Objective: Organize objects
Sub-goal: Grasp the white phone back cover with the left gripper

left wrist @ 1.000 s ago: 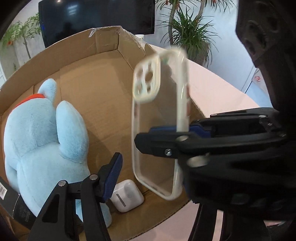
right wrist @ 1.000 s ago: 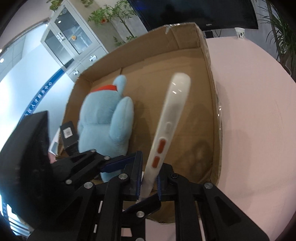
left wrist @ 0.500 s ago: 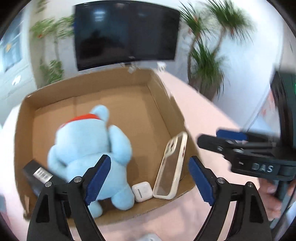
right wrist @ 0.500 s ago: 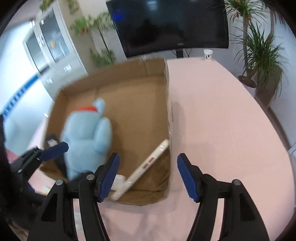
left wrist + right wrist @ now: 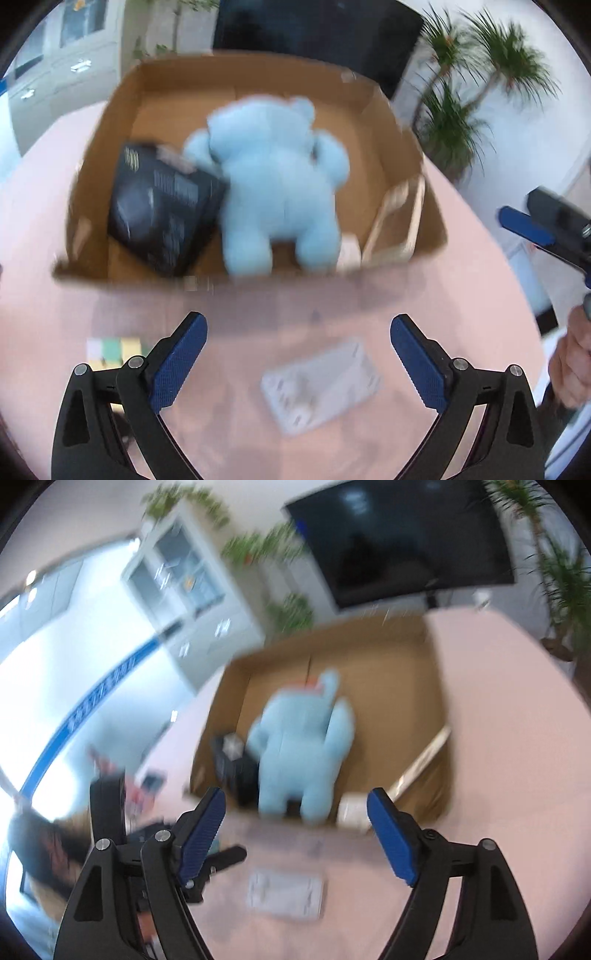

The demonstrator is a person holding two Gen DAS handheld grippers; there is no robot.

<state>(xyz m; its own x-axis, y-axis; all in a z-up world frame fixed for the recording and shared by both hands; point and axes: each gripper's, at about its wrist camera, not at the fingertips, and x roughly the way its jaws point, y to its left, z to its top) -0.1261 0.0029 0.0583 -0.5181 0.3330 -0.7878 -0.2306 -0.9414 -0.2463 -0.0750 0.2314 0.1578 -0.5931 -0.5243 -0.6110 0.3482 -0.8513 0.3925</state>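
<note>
An open cardboard box (image 5: 428,184) (image 5: 439,686) stands on the pink table. In it lie a light blue plush toy (image 5: 277,184) (image 5: 299,746), a black box (image 5: 162,210) (image 5: 232,768), a white earbud case (image 5: 349,253) (image 5: 351,806) and a clear phone case (image 5: 397,221) (image 5: 424,760) leaning on the right wall. My left gripper (image 5: 297,362) and right gripper (image 5: 295,834) are both open and empty, in front of the box. A flat grey packet (image 5: 321,384) (image 5: 286,890) lies on the table beneath them.
A small stack of coloured blocks (image 5: 110,349) lies at the left near my left fingers. The right gripper also shows at the right edge of the left wrist view (image 5: 546,232). A television, plants and cabinets stand behind the table.
The right gripper let go of the phone case, which now leans inside the box. Both grippers have pulled back from the box toward the near table; the frames are blurred by motion.
</note>
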